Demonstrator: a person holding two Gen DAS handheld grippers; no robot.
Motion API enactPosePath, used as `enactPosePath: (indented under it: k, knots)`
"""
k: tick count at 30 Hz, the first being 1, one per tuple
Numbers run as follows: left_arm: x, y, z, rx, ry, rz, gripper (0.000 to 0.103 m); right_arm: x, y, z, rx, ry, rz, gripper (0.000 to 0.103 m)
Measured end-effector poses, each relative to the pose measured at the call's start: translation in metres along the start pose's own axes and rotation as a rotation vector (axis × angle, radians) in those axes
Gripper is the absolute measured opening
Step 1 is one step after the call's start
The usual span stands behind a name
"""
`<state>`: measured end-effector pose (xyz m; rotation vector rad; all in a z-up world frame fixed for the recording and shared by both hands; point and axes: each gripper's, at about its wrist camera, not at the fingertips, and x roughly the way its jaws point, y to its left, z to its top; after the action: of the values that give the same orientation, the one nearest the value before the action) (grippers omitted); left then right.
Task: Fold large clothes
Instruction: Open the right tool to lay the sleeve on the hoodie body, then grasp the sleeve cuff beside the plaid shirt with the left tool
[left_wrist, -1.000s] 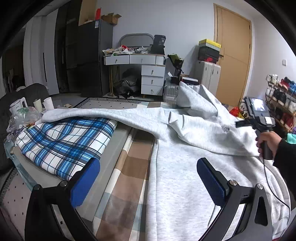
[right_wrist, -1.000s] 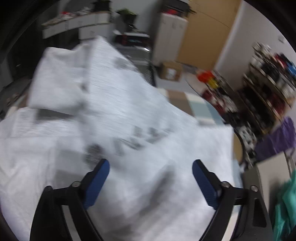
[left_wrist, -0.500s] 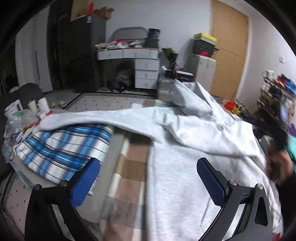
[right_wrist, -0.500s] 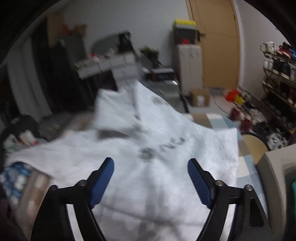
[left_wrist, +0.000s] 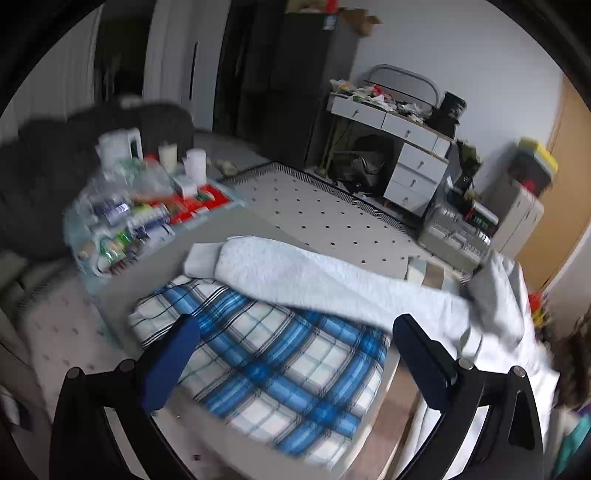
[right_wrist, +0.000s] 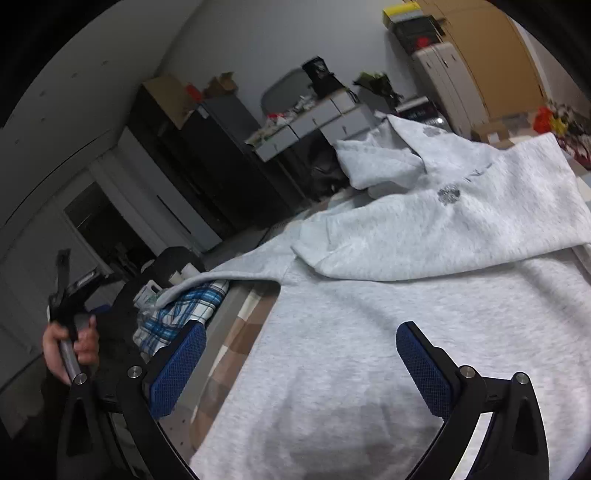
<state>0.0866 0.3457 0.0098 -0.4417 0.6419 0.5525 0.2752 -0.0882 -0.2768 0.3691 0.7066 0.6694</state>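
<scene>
A large light grey hoodie (right_wrist: 424, 295) lies spread on the table, its top part folded over the body. One long sleeve (left_wrist: 332, 280) stretches left across a folded blue plaid garment (left_wrist: 280, 365). My left gripper (left_wrist: 295, 354) is open and empty, above the plaid garment and near the sleeve. My right gripper (right_wrist: 301, 369) is open and empty, above the hoodie's lower body. The hand holding the left gripper (right_wrist: 70, 343) shows at the left of the right wrist view.
A tray of bottles, cups and a kettle (left_wrist: 129, 206) sits at the table's left end. A checked cloth (right_wrist: 236, 343) covers the table. A white desk with drawers (left_wrist: 402, 147), a dark cabinet (left_wrist: 295, 85) and a dotted rug (left_wrist: 325, 214) lie beyond.
My left gripper has swung left, from over the hoodie body to over the plaid garment and sleeve. My right gripper has tilted and pulled back over the hoodie's lower body.
</scene>
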Motion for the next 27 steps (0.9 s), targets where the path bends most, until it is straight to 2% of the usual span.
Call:
enactPosePath:
  k: [2,4,5,7,9,12,15,17,18,19,20,21,22,27]
  knots:
    - [0.023,0.002,0.008,0.012,0.036,0.011,0.102,0.004,0.002,-0.007,-0.037,-0.020,-0.024,0.103]
    - [0.054,0.014,0.017,-0.026,0.093,0.042,0.102,0.000,0.004,-0.012,-0.072,-0.067,-0.039,0.103]
    - [0.060,0.019,0.019,-0.051,0.110,0.044,0.102,-0.015,0.009,-0.017,-0.086,-0.095,-0.056,0.103]
    - [0.081,0.039,0.023,-0.144,0.157,-0.013,0.102,-0.027,0.009,-0.019,-0.101,-0.157,-0.104,0.103]
    - [0.090,0.050,0.021,-0.195,0.180,-0.040,0.102,-0.027,0.000,-0.020,-0.075,-0.179,-0.104,0.103]
    - [0.101,0.053,0.016,-0.217,0.201,-0.086,0.102,-0.028,-0.011,-0.022,-0.024,-0.169,-0.099,0.103]
    - [0.111,0.056,0.014,-0.261,0.235,-0.173,0.102,-0.030,-0.016,-0.027,-0.002,-0.169,-0.090,0.103]
    - [0.113,0.062,0.016,-0.320,0.216,-0.211,0.102,-0.028,-0.020,-0.029,0.009,-0.160,-0.090,0.103]
    - [0.115,0.064,0.014,-0.352,0.214,-0.215,0.099,-0.028,-0.020,-0.029,0.014,-0.154,-0.081,0.103]
    - [0.118,0.064,0.014,-0.380,0.223,-0.224,0.094,-0.027,-0.022,-0.029,0.019,-0.146,-0.057,0.103]
    - [0.128,0.065,0.014,-0.398,0.253,-0.229,0.085,-0.027,-0.022,-0.029,0.020,-0.143,-0.052,0.103]
    - [0.132,0.065,0.013,-0.405,0.268,-0.224,0.070,-0.027,-0.023,-0.029,0.020,-0.140,-0.052,0.103]
    - [0.137,0.065,0.013,-0.413,0.273,-0.223,0.059,-0.025,-0.024,-0.030,0.020,-0.128,-0.054,0.103]
    - [0.134,0.069,0.024,-0.406,0.240,-0.192,0.010,-0.026,-0.029,-0.031,0.045,-0.115,-0.038,0.103]
